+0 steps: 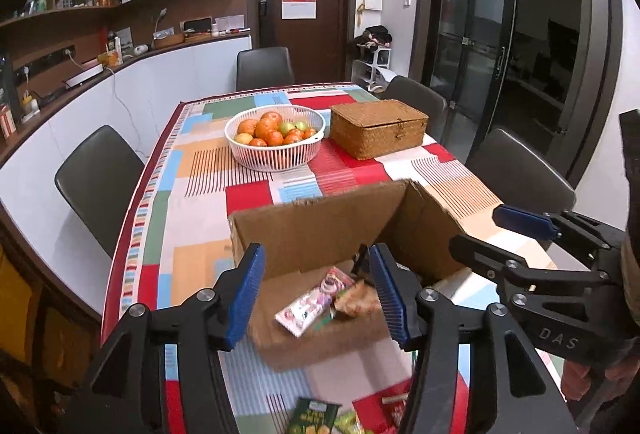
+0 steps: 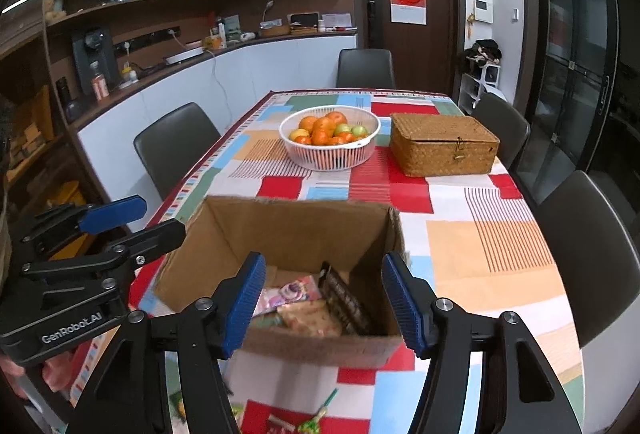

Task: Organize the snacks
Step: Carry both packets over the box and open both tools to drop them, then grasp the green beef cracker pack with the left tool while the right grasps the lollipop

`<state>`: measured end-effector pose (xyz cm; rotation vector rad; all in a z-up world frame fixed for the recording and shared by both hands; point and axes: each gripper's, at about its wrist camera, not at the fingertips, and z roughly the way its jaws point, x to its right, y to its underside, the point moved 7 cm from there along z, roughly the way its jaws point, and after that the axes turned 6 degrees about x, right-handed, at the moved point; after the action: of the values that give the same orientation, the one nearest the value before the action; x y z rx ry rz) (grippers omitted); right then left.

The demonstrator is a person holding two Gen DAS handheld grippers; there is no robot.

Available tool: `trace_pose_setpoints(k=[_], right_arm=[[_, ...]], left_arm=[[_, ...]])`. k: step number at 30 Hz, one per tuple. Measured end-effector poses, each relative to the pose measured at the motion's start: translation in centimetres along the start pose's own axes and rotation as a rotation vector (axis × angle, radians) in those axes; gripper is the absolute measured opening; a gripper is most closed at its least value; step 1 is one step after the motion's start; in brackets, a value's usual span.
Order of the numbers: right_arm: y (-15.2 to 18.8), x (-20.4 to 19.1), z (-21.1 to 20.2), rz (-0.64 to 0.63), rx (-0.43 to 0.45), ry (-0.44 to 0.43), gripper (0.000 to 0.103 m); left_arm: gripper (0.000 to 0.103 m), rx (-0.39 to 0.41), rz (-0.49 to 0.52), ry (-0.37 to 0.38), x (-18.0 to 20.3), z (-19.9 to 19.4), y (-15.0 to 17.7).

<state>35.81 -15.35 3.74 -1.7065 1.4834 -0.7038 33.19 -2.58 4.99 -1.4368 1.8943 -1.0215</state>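
Observation:
An open cardboard box (image 1: 312, 230) stands on the patterned table; it also shows in the right wrist view (image 2: 296, 226). Inside lie a pink snack pack (image 1: 310, 304), a tan packet (image 2: 310, 318) and a dark bar (image 2: 346, 302). My left gripper (image 1: 316, 298) is open and empty, above the box's near edge. My right gripper (image 2: 324, 304) is open and empty, above the same box. Loose snacks lie on the table in front of the box: a green pack (image 1: 312, 416), a red pack (image 1: 384, 408) and a green-stemmed candy (image 2: 320, 412).
A white basket of oranges (image 2: 330, 136) and a closed wicker box (image 2: 444, 144) stand at the far end of the table. Dark chairs (image 2: 172, 142) surround the table. A counter with shelves runs along the left wall.

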Motion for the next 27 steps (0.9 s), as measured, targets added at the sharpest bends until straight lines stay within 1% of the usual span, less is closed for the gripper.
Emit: trace_pose_setpoints(k=[3, 6, 10, 13, 19, 23, 27], right_arm=[[1.2, -0.5, -0.6, 0.004, -0.010, -0.010, 0.061], [2.2, -1.0, -1.0, -0.002, -0.023, -0.012, 0.061], [4.0, -1.4, -1.4, 0.007, -0.052, -0.019, 0.061], [5.8, -1.7, -1.5, 0.014, -0.083, -0.023, 0.061], [9.7, -2.1, -0.5, 0.022, -0.168, -0.029, 0.061], [12.0, -2.0, 0.7, 0.032, -0.225, -0.026, 0.061], [14.0, -1.3, 2.0, 0.041, -0.284, -0.007, 0.061]], left_arm=[[0.055, -0.001, 0.010, -0.009, 0.1, -1.2, 1.1], [0.058, -0.008, 0.014, -0.014, 0.1, -2.0, 2.3], [0.062, -0.029, 0.021, -0.021, 0.1, -2.8, 4.3], [0.062, -0.061, 0.024, -0.017, 0.1, -2.8, 6.1], [0.062, -0.158, 0.035, -0.021, -0.2, -1.1, 9.8], [0.062, -0.245, 0.045, -0.004, -0.3, 0.5, 12.6], [0.063, -0.316, 0.054, 0.008, -0.2, 1.8, 15.2]])
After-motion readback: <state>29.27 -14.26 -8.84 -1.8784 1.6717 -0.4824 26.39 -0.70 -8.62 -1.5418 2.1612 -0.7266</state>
